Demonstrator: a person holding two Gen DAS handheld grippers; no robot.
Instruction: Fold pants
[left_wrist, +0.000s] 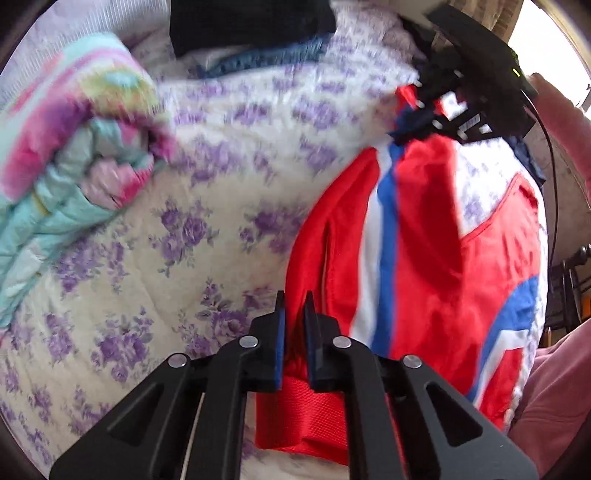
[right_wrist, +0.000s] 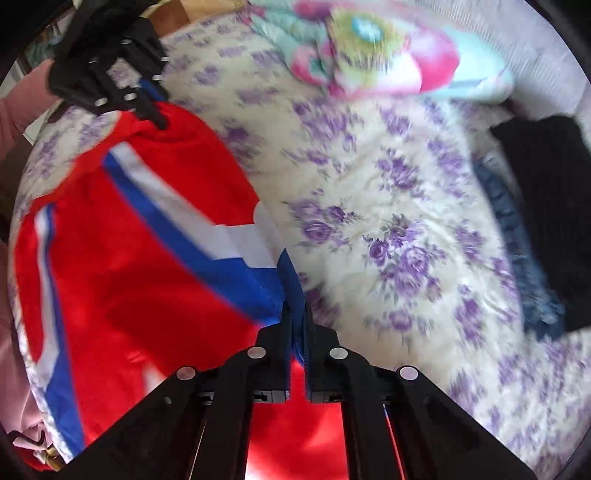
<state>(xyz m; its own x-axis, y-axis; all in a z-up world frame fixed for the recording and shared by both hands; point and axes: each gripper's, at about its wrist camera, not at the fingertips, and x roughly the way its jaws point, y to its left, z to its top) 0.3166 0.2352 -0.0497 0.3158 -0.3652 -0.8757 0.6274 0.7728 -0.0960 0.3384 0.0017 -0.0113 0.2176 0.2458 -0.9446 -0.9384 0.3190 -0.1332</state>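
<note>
Left gripper: your left gripper (left_wrist: 294, 317) is clamped on the red waistband edge of the pants (left_wrist: 417, 236); red cloth fills the narrow gap between the two black fingers and bunches below them.
Left gripper, far view: from the right wrist camera your left gripper (right_wrist: 147, 110) shows at the far end of the pants, fingers pinched into a gathered red fold.
Right gripper: your right gripper (right_wrist: 294, 325) is closed on a blue edge of the pants (right_wrist: 129, 258); the blue cloth is sandwiched between the fingers with almost no gap.
Right gripper, far view: from the left wrist camera your right gripper (left_wrist: 428, 107) bites a bunched blue and red corner at the far end of the pants.
Pants: red with blue and white stripes, stretched between your two grippers and lying spread over the quilt (left_wrist: 207, 236); the cloth is slack and creased, not flat.
Quilt: cream with purple flowers, under the pants on every visible side.
Pastel blanket: a rolled pink, teal and yellow blanket (left_wrist: 74, 140) lies on the quilt, well apart from the pants, on the side away from you.
Dark clothes: a black garment (left_wrist: 251, 26) rests on a blue denim piece (left_wrist: 266, 59), on the quilt's far edge, well apart from the pants.
Operator: your pink sleeve (left_wrist: 565, 110) shows behind the right gripper.
Image quality: both views are motion-blurred; fine cloth detail cannot be read.
</note>
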